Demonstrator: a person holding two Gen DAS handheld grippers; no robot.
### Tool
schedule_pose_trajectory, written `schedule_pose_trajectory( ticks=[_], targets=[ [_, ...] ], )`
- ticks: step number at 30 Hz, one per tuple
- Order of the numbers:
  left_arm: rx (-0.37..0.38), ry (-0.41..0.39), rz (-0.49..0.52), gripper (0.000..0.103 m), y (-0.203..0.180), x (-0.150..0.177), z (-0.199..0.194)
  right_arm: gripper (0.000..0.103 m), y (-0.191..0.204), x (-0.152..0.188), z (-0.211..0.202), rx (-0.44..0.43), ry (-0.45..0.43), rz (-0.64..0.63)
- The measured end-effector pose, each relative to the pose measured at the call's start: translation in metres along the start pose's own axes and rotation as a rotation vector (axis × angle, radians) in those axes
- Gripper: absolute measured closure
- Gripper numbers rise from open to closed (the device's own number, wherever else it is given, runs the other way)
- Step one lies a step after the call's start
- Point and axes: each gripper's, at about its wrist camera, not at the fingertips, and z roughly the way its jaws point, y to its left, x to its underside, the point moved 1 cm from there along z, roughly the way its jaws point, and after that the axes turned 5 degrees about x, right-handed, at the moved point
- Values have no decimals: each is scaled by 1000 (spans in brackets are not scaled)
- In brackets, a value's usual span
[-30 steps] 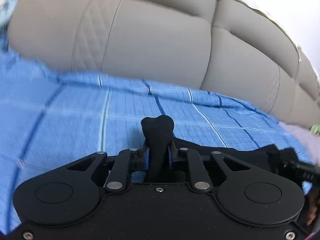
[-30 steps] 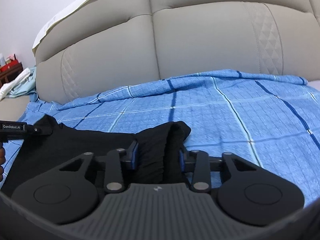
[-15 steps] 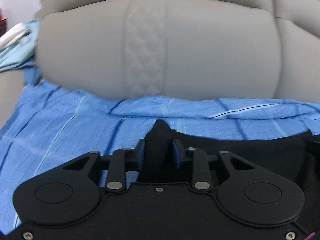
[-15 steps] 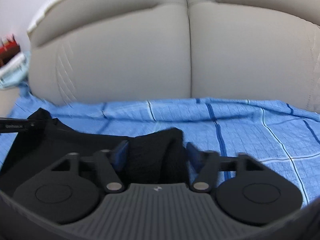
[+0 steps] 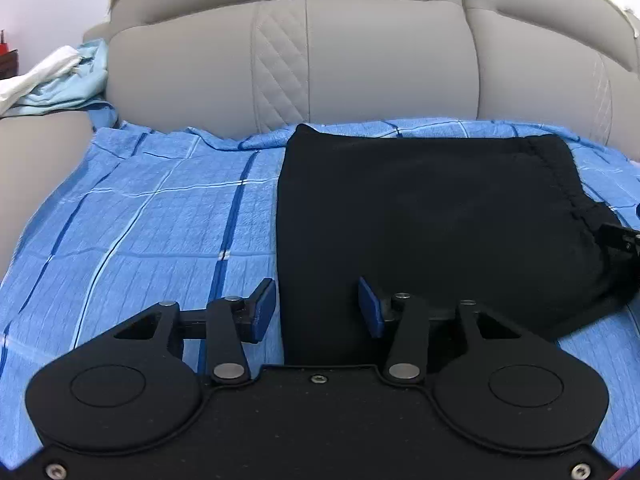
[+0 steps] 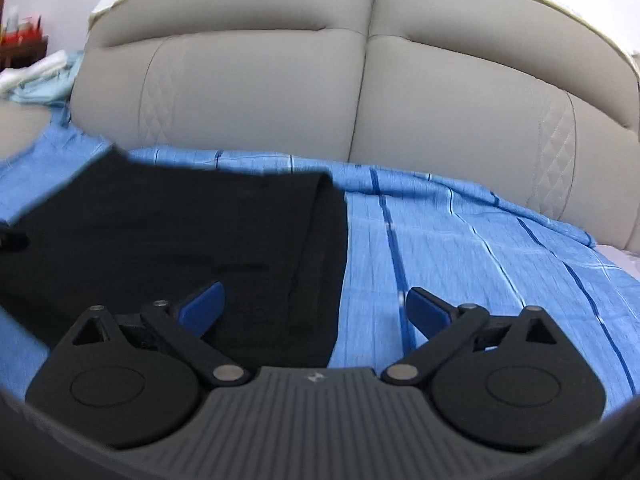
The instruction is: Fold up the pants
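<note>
— Lying flat on the blue checked sheet (image 5: pixel 152 216), the black pants (image 5: pixel 420 216) look like a squared-off panel, their far edge just short of the grey sofa backrest (image 5: pixel 360 64). Why would they sit like that?

— Judging by the shape, a fold has just been laid down. The pants are spread with one straight side edge toward the sofa's armrest end and the gathered waistband side away from it, so the layers stack evenly.

— And the left gripper (image 5: pixel 316 308)?

— It sits at the near edge of the pants, on the corner farther from the backrest. Its jaws are opening; the side edge of the cloth runs between the blue pads (image 5: pixel 262 310), but neither pad presses on it. That reads as a release.

— The right gripper (image 6: pixel 314 308)?

— It is over the opposite near corner of the pants, equally far from the backrest. Its jaws are opening too and stand very wide, one pad above the black cloth, the other over bare sheet. Nothing is gripped.

— So both corners are let go?

— It appears so; the pants rest on the sheet alone, below both tools.
</note>
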Motion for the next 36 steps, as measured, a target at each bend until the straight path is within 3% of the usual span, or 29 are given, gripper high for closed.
schedule_pose_trajectory(
  ticks=[5,7,14,17,22,26,30,33,36],
  targets=[
    [-23,4,32,57,-5,9,-15,0,-9,12,-5,31,120,35],
    [-30,8,21,56,-5,10,-19,0,-16,16,-11,28,119,66],
    [-71,14,47,53,-17,10,-18,1,-6,0,-32,-3,-19,100],
    [-51,24,41,45,-23,11,-26,1,11,-1,-41,-27,-44,83],
    [-1,8,19,20,-31,21,-44,0,41,14,-56,-49,-63,64],
    [12,19,11,17,-40,31,-46,0,59,29,-65,-58,-52,57],
    [55,30,-14,4,-47,41,-42,0,70,41,-68,-48,-47,35],
    [81,61,-41,3,-48,45,-33,0,76,49,-68,-23,-43,25],
    [59,53,-23,0,-53,46,-27,0,79,54,-65,-6,-38,29]
  ],
)
